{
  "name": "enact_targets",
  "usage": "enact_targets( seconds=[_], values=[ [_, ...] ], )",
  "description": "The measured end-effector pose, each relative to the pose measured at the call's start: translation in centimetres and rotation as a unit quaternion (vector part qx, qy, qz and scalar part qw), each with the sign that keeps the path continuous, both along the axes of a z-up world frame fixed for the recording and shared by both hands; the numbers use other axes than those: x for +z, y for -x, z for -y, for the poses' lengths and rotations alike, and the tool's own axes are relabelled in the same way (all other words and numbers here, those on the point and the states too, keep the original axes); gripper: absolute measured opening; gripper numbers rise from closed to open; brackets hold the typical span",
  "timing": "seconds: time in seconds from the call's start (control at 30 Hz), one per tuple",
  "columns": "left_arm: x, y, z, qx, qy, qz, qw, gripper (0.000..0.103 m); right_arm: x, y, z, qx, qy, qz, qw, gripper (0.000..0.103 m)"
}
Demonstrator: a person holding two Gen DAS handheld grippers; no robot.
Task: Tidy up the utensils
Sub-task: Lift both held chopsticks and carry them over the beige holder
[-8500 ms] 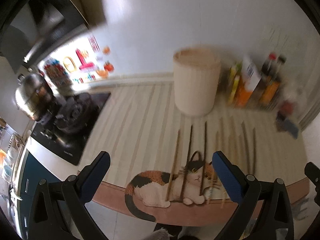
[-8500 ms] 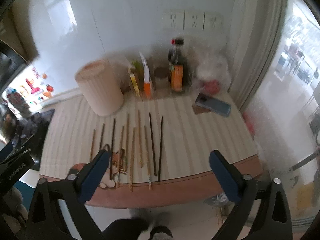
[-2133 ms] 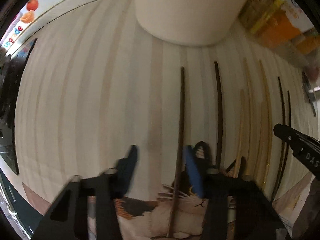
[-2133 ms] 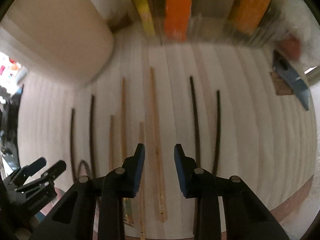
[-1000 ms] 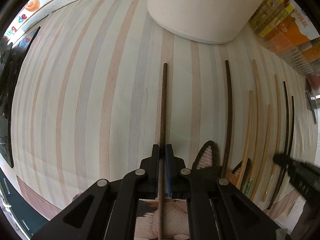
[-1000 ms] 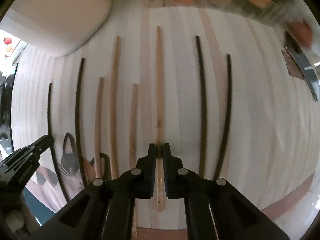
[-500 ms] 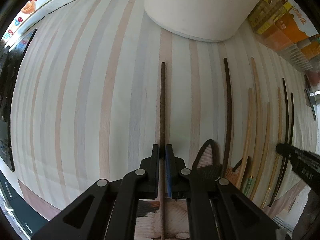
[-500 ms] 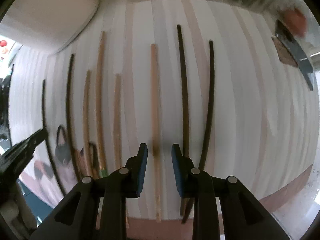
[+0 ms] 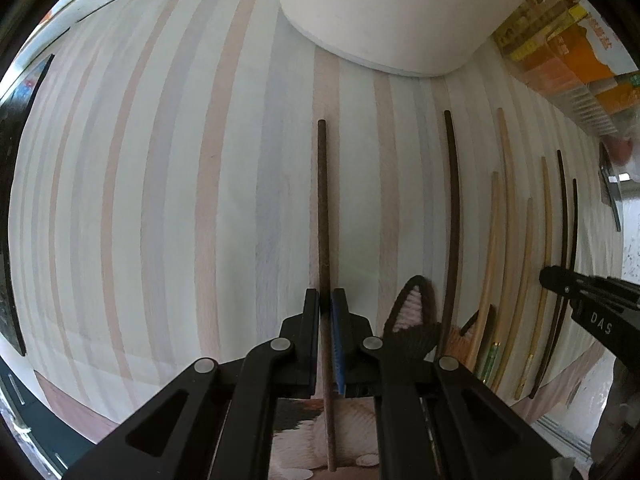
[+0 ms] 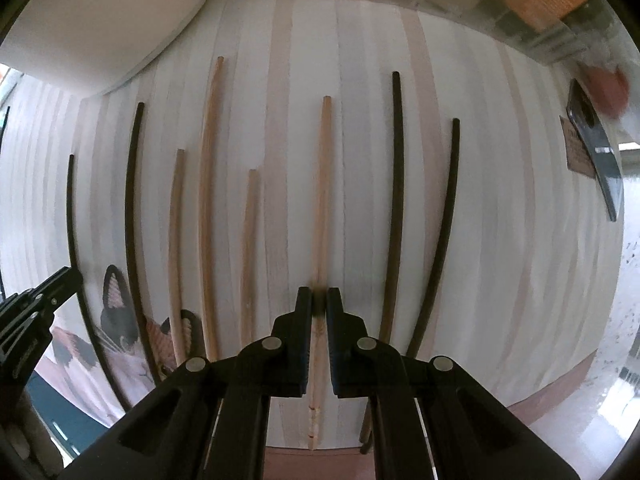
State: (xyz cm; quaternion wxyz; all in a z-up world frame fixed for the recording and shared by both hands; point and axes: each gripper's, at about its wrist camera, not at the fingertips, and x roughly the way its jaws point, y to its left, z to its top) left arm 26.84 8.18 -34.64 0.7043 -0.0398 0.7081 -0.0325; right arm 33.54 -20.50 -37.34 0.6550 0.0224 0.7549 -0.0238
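My left gripper (image 9: pixel 325 300) is shut on a dark brown chopstick (image 9: pixel 323 208) that points toward the cream round holder (image 9: pixel 384 12). My right gripper (image 10: pixel 319 300) is shut on a light wooden chopstick (image 10: pixel 322 184). Several other chopsticks lie in a row on the striped mat (image 10: pixel 280 120): dark ones (image 10: pixel 394 200) and light ones (image 10: pixel 208 184). The holder also shows in the right wrist view (image 10: pixel 100 12) at the top left. Each gripper shows at the edge of the other's view, the right one (image 9: pixel 588 296) and the left one (image 10: pixel 36 300).
Seasoning boxes and bottles (image 9: pixel 568 56) stand along the wall at the back right. A phone (image 10: pixel 596 148) lies at the far right. A cat picture (image 10: pixel 120 320) marks the mat's near edge, just before the counter edge. A black stove (image 9: pixel 8 152) is at the left.
My right gripper, open around the light chopstick half a second ago, has shut on it. My left gripper stays shut on the dark chopstick, which has barely moved.
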Motion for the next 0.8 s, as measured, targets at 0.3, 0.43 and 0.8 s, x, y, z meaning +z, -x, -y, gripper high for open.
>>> enact_targets(
  seconds=[0.3,0.43,0.8],
  values=[
    [-0.7,-1.2,2.3,-0.021,-0.034,0.001,0.9992,0.004,-0.9,0.9,-2.0,0.011,0.009,-0.005,1.000,0.009],
    [-0.6,-0.9,3.3,-0.018,-0.041,0.013,0.9989,0.003,-0.7,1.6,-1.9,0.015,0.015,0.008,1.000,0.009],
    [3.6,2.5,3.3,-0.021,-0.061,0.083,0.9945,0.003,2.3,5.2,-1.1,-0.004,-0.035,0.060,0.998,0.007]
  ],
)
